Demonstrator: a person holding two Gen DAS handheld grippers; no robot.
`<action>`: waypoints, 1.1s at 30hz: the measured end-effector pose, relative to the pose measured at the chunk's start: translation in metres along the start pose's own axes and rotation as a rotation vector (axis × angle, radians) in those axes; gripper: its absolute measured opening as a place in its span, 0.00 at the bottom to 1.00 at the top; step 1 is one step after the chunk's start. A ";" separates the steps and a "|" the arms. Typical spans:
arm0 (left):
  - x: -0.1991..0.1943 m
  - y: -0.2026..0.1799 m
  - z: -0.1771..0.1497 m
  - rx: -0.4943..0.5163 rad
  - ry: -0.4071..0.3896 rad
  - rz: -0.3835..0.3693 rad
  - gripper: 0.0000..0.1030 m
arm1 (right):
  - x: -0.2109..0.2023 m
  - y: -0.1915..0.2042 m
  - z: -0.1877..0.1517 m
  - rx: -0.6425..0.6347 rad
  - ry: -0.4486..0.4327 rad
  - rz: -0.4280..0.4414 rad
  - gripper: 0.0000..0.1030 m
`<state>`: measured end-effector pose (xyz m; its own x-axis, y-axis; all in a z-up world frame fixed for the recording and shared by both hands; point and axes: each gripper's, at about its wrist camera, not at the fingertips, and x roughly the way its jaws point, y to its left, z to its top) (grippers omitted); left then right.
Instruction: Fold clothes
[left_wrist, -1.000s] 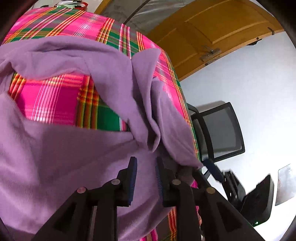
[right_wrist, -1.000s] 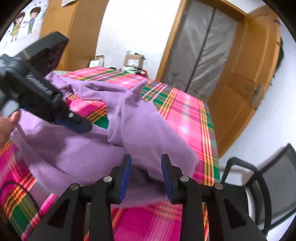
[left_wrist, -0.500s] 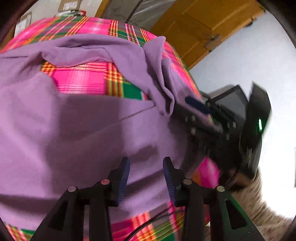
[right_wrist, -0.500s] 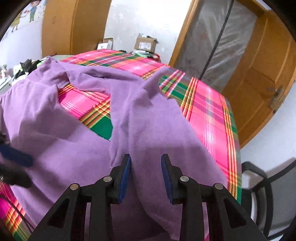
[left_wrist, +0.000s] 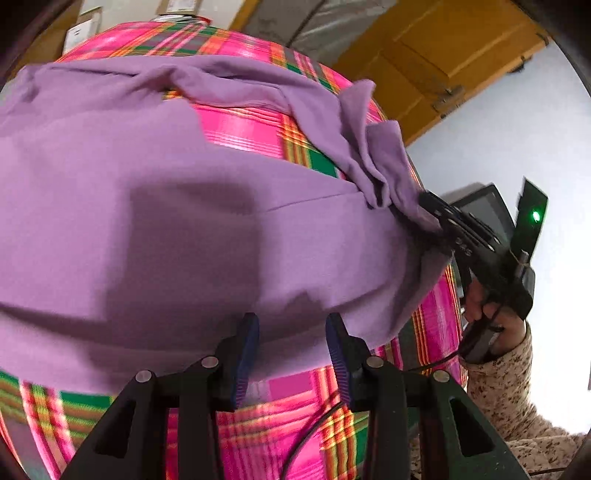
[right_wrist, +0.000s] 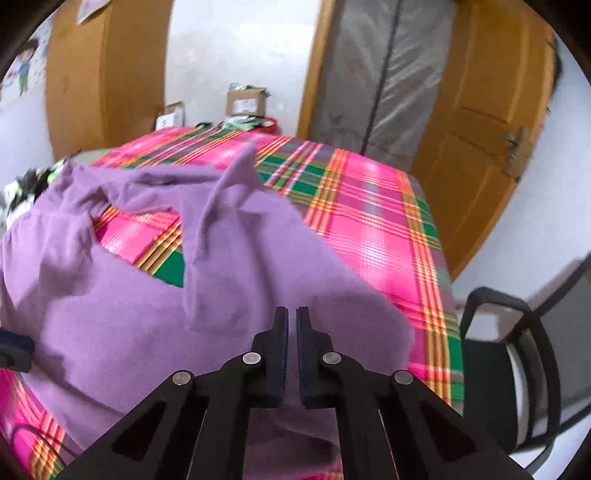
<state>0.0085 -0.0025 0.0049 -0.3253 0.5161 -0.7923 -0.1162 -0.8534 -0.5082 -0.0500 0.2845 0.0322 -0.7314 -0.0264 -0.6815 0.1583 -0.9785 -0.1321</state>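
Observation:
A purple garment (left_wrist: 184, 221) lies spread and rumpled over a table with a pink, green and orange plaid cloth (left_wrist: 240, 125). My left gripper (left_wrist: 291, 350) is open at the garment's near hem, with nothing between its fingers. In the right wrist view the garment (right_wrist: 110, 314) fills the lower left, one sleeve bunched up in a peak. My right gripper (right_wrist: 292, 325) is shut on a fold of it near the table's right side. The left wrist view shows that right gripper (left_wrist: 430, 206) pinching the bunched cloth, held by a person's hand (left_wrist: 487, 314).
A black mesh chair (right_wrist: 517, 350) stands off the table's right edge (right_wrist: 439, 258). Cardboard boxes (right_wrist: 245, 101) sit beyond the far end, with wooden doors (right_wrist: 480, 129) behind. A thin black cable (left_wrist: 314, 424) crosses the cloth near my left gripper.
My right gripper has gone from open to shut on the garment's fold. My left gripper has drawn back to the near hem and stays open.

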 end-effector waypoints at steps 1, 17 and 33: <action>-0.004 0.005 -0.001 -0.020 -0.014 0.003 0.37 | -0.004 -0.006 -0.002 0.020 -0.009 -0.009 0.04; -0.027 0.044 -0.019 -0.192 -0.103 0.041 0.38 | -0.017 0.020 -0.007 -0.094 -0.034 0.089 0.33; -0.029 0.048 -0.028 -0.228 -0.113 0.029 0.38 | 0.024 0.023 -0.008 -0.142 0.050 -0.055 0.05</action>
<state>0.0390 -0.0561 -0.0057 -0.4300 0.4695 -0.7712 0.1056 -0.8222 -0.5594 -0.0585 0.2629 0.0067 -0.7082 0.0401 -0.7049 0.2140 -0.9392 -0.2685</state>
